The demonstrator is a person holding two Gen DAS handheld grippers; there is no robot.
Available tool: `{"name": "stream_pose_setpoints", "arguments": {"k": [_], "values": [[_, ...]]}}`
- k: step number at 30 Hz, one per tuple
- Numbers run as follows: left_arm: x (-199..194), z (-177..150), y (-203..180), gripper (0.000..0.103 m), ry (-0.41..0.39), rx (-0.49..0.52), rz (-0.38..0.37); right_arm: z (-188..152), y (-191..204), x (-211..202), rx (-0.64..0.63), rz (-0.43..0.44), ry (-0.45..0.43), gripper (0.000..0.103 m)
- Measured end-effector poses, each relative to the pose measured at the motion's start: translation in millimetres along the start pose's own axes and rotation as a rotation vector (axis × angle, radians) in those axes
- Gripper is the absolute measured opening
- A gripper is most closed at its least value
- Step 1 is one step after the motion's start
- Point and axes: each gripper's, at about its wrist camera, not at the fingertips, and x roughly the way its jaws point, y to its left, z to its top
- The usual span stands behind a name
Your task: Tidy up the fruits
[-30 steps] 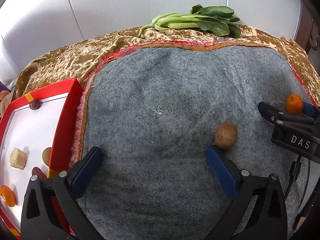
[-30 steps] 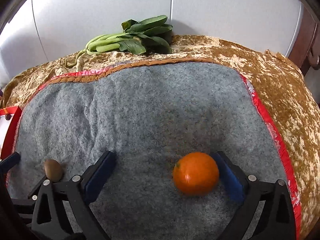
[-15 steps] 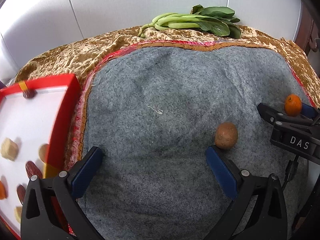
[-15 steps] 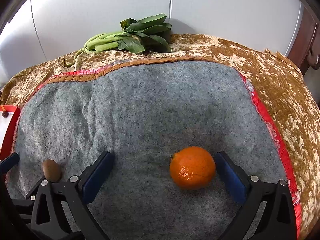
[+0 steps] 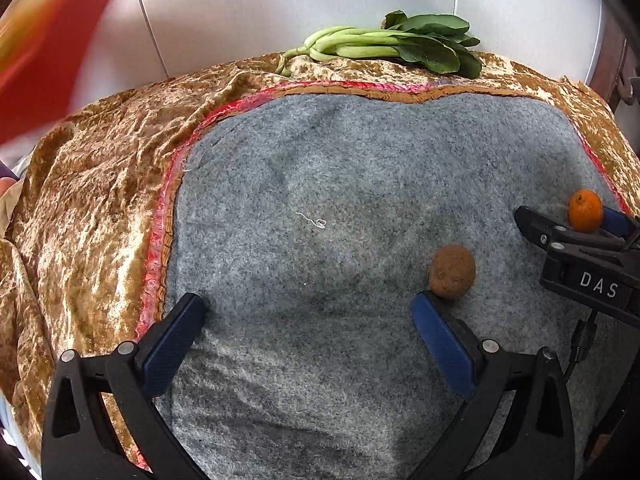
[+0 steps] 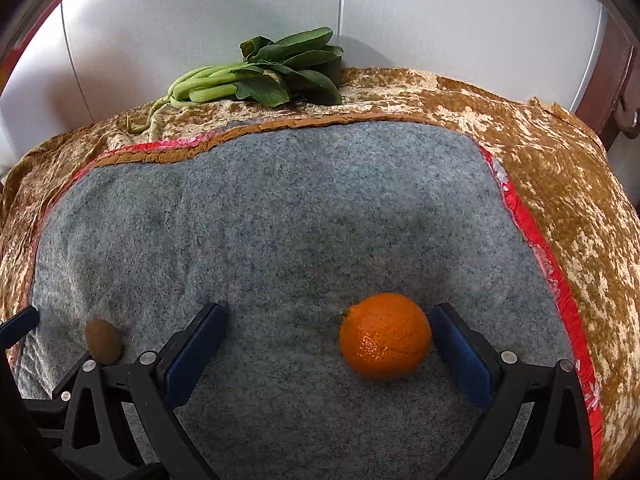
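An orange [image 6: 385,336] rests on the grey felt mat [image 6: 280,220] between the fingers of my right gripper [image 6: 328,320], close to the right pad, which does not press it. The right gripper stands open. A brown kiwi [image 5: 452,271] lies on the mat just beyond the right fingertip of my left gripper [image 5: 308,312], which is open with nothing between its pads. The left wrist view shows the orange [image 5: 585,211] far right, behind the right gripper's black frame. The kiwi [image 6: 103,341] sits at the lower left of the right wrist view.
A bunch of green leafy vegetables [image 5: 392,42] lies at the back on the gold velvet cloth [image 5: 92,200], against a white wall. A blurred red box [image 5: 36,48] fills the upper left corner. The mat has a red and orange border [image 6: 536,232].
The red box with snacks has left the table at the left and now blurs across the upper left corner. The orange has rolled slightly between the right fingers. Both grippers hold their places.
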Motion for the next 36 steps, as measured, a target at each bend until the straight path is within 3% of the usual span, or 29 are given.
{"name": "stream_pose_setpoints", "arguments": {"k": [36], "values": [[4.4, 1.5, 2.4, 0.103, 0.008, -0.004, -0.002, 1.3, 0.4, 0.3, 0.008, -0.007, 0.004, 0.102]]}}
